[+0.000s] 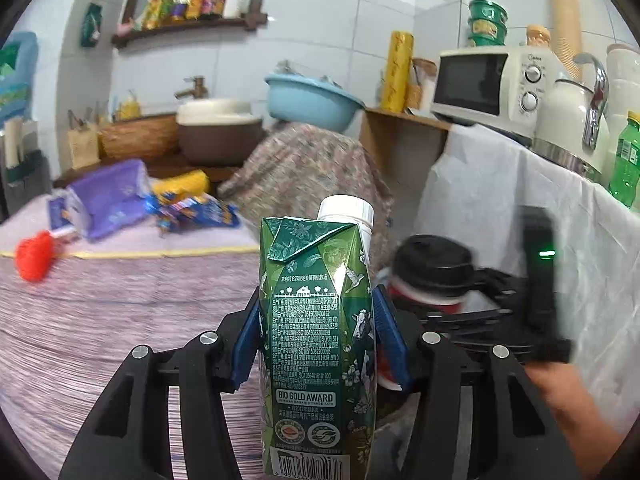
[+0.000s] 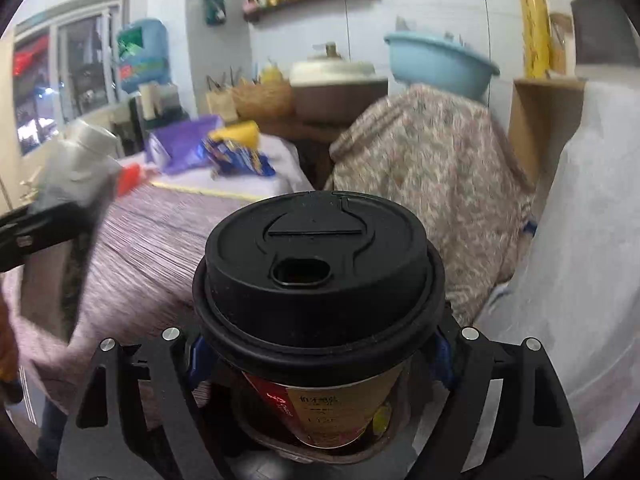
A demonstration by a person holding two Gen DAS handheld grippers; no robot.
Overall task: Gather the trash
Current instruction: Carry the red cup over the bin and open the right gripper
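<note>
A green milk carton with a white cap stands upright between the blue pads of my left gripper, which is shut on it. In the right wrist view the carton shows blurred at the far left. My right gripper is shut on a paper coffee cup with a black lid, gripped just under the lid's rim. The left wrist view shows that cup close to the right of the carton. A dark round rim lies below the cup; I cannot tell what it is.
A table with a purple striped cloth holds a purple pack, blue snack wrappers and a red object. To the right a white-draped counter carries a microwave, a kettle and a green bottle. A floral-covered mound stands behind.
</note>
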